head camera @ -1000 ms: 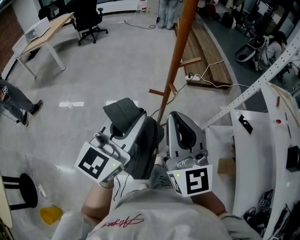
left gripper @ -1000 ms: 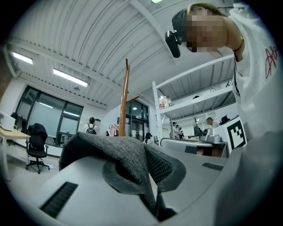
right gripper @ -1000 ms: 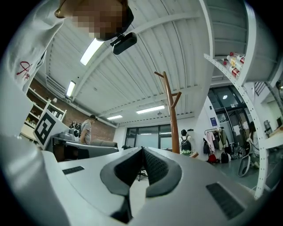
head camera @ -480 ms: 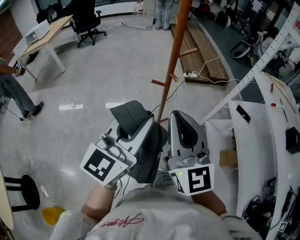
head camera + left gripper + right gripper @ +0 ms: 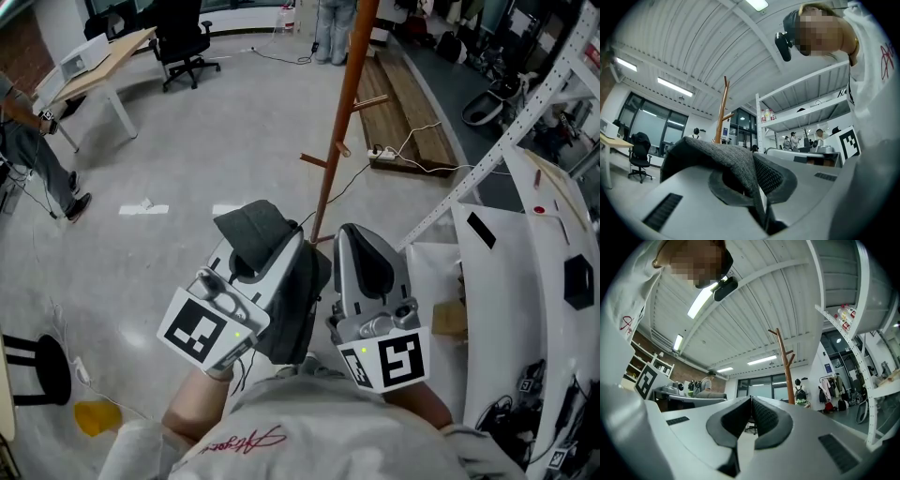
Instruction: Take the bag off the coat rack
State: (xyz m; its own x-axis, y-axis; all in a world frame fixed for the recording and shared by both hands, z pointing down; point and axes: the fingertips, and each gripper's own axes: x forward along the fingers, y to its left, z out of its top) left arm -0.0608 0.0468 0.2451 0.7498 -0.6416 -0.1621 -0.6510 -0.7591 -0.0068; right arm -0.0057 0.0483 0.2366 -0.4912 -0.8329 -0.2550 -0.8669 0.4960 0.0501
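Between the left tongs (image 5: pixel 757 176), grey bag (image 5: pixel 717 154) fabric sits pinched; right tongs (image 5: pixel 751 414) closed, empty. Head view alone shows the bag hanging.

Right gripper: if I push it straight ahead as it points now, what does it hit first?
Probably nothing near: the right gripper, shut and empty, aims just left of the coat rack, toward the far windows. Depth is unclear; it might graze the rack.

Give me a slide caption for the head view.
Left gripper shut on the dark grey bag near the wooden coat rack; right gripper shut, empty.
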